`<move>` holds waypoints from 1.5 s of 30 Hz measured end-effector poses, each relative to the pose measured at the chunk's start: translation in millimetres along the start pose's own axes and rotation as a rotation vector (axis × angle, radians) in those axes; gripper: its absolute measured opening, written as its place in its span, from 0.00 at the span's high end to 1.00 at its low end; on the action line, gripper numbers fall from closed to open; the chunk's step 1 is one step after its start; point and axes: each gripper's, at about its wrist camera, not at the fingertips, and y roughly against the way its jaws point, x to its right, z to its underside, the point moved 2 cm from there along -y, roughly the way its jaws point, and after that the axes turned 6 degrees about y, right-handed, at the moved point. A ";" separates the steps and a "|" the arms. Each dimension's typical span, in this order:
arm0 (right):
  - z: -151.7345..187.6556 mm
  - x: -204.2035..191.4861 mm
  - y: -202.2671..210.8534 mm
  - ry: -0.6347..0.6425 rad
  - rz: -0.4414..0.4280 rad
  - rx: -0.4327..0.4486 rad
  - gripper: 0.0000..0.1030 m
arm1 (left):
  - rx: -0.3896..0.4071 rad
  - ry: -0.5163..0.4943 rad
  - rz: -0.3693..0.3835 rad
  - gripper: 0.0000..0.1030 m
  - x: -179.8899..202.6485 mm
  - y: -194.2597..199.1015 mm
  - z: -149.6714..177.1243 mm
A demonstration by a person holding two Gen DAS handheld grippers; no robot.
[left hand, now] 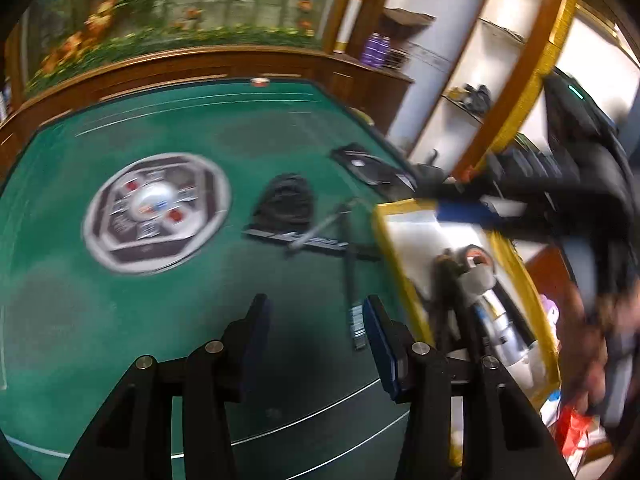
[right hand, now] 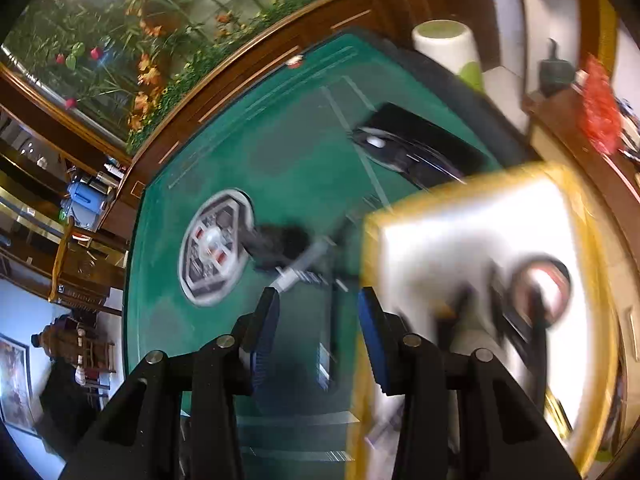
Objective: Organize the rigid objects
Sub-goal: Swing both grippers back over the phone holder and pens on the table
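A yellow-rimmed white tray [left hand: 390, 240] [right hand: 370, 264] sits at the right of the green table and holds several items, among them a white bottle [left hand: 506, 332] and a round tape-like thing [right hand: 540, 288]. On the table lie a black mesh pouch [left hand: 286, 202] [right hand: 280, 246], a silver pen-like tool [left hand: 316, 230] [right hand: 302, 266], a long black bar [left hand: 352, 280] [right hand: 326, 336] and a black case [left hand: 368, 164] [right hand: 416, 148]. My left gripper [left hand: 316, 312] is open and empty above the table. My right gripper [right hand: 318, 308] is open and empty over the bar; it also shows in the left wrist view [left hand: 460, 204]. Both views are blurred.
A round silver and black panel [left hand: 156, 212] [right hand: 216, 246] is set in the green table [left hand: 120, 340] [right hand: 280, 140]. A white roll [right hand: 446, 46] stands past the far edge. Wooden cabinets and shelves ring the table.
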 end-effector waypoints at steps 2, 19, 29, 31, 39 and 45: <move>-17.7 -9.2 -21.2 -0.003 -0.001 -0.018 0.57 | 0.004 0.010 -0.032 0.51 -16.5 6.0 5.8; 0.4 -60.2 -138.0 0.012 -0.079 -0.297 0.54 | 0.049 0.141 -0.127 0.51 -107.3 38.2 16.4; 77.4 -86.2 -69.5 0.085 -0.187 -0.275 0.52 | 0.022 0.056 -0.096 0.36 -101.9 29.2 12.3; 73.5 -70.5 -50.3 0.054 -0.150 -0.210 0.52 | -0.018 0.015 -0.071 0.31 -92.7 19.4 7.4; 80.3 -27.3 -18.1 -0.043 -0.105 -0.138 0.52 | -0.138 0.058 -0.025 0.23 -64.0 -23.5 -3.2; 85.8 -14.0 1.5 -0.039 -0.080 -0.108 0.52 | -0.172 0.047 -0.096 0.23 -55.0 -53.1 -11.9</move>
